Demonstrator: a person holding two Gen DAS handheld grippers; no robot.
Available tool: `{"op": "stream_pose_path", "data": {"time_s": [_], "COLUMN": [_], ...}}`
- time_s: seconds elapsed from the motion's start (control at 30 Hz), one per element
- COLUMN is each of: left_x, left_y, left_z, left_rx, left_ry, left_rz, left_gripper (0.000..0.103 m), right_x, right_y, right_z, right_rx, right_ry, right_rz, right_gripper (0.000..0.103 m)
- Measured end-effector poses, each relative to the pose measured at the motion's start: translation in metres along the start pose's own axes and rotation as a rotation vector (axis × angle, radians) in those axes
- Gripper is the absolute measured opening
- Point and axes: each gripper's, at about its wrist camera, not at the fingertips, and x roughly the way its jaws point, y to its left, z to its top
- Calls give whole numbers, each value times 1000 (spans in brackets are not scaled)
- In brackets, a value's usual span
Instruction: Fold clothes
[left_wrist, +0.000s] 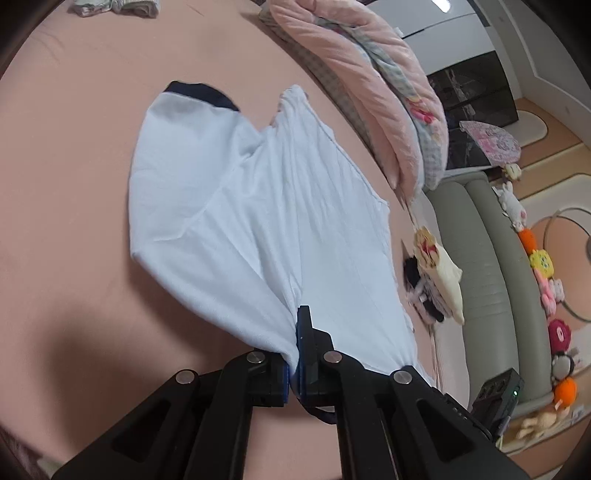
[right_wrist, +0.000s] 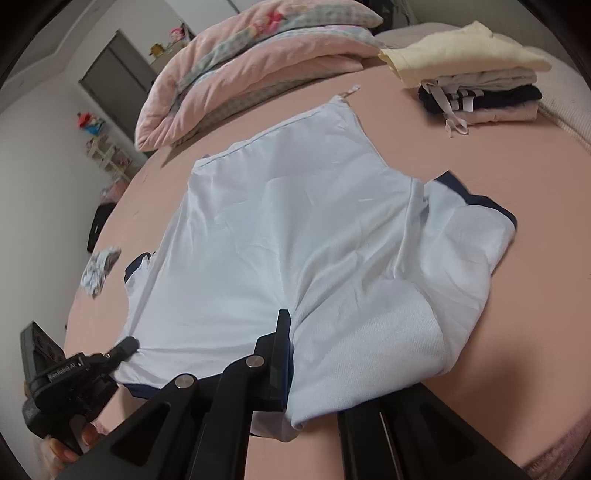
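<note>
A white T-shirt (left_wrist: 258, 206) with navy sleeve cuffs lies on the pink bed (left_wrist: 74, 184). It also shows in the right wrist view (right_wrist: 280, 229). My left gripper (left_wrist: 295, 354) is shut on the shirt's shoulder edge near the collar and lifts it slightly. My right gripper (right_wrist: 291, 343) is shut on the other shoulder; its right finger is hidden under the cloth. The left gripper also shows in the right wrist view (right_wrist: 125, 345), pinching the near left corner. One navy-cuffed sleeve (right_wrist: 476, 206) lies out to the right.
A stack of folded clothes (right_wrist: 476, 85) sits at the far right of the bed. A folded pink quilt (right_wrist: 258, 62) lies along the far edge. A small patterned garment (right_wrist: 99, 269) lies at the left. A grey sofa (left_wrist: 480, 266) with plush toys stands beside the bed.
</note>
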Motion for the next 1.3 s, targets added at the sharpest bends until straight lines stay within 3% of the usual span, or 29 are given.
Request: {"op": "stream_pose_path", "data": {"time_s": [0.1, 0.17, 0.23, 0.3, 0.4, 0.47, 0.53, 0.67, 0.73, 0.83, 0.93, 1.03, 1.1, 1.13, 1.2, 1.3], "left_x": [-3, 10, 11, -5, -31, -29, -14, 23, 40, 85, 127, 130, 120, 116, 108, 101], "left_y": [8, 30, 48, 49, 29, 7, -19, -81, -105, -127, -121, -98, -84, -84, -89, -121], "left_z": [-18, -27, -31, -28, -20, -15, -12, -24, -33, -49, -70, -98, -108, -107, -103, -92], "left_rx": [10, -82, -190, -189, -52, 68, 183, 379, 452, 531, 529, 482, 423, 417, 414, 497], "left_ry": [47, 155, 214, 224, 165, 156, 170, 303, 327, 371, 496, 554, 584, 587, 580, 483], "left_rz": [53, 46, -6, 1, 45, 59, 69, 40, 26, -1, 76, 76, 37, 33, 35, -12], "left_gripper": [2, 2, 3, 5, 6, 6, 6, 6, 6, 6, 6, 6, 6, 6, 6, 6], "right_x": [-2, 12, 1, -17, -45, -61, -66, -62, -60, -40, -19, -15, -15, -16, -24, -50], "right_y": [-7, -18, -29, -40, -58, -74, -96, -130, -132, -142, -153, -140, -135, -136, -142, -163], "right_z": [-22, -41, -41, -38, -32, -22, -6, 22, 30, 36, 36, 33, 33, 35, 38, 40], "right_rx": [-5, -16, 15, 57, 105, 113, 142, 254, 243, 169, 136, 6, -46, -50, -41, 30], "right_ry": [78, 168, 176, 164, 131, 77, 33, 61, 47, 55, 71, 60, 61, 64, 52, -18], "right_rz": [-13, -51, -20, 26, 69, 15, -76, -111, -143, -281, -291, -207, -187, -170, -158, -206], "right_gripper": [3, 5, 5, 7, 13, 35, 45, 45, 46, 51, 54, 51, 24, 0, 0, 0]}}
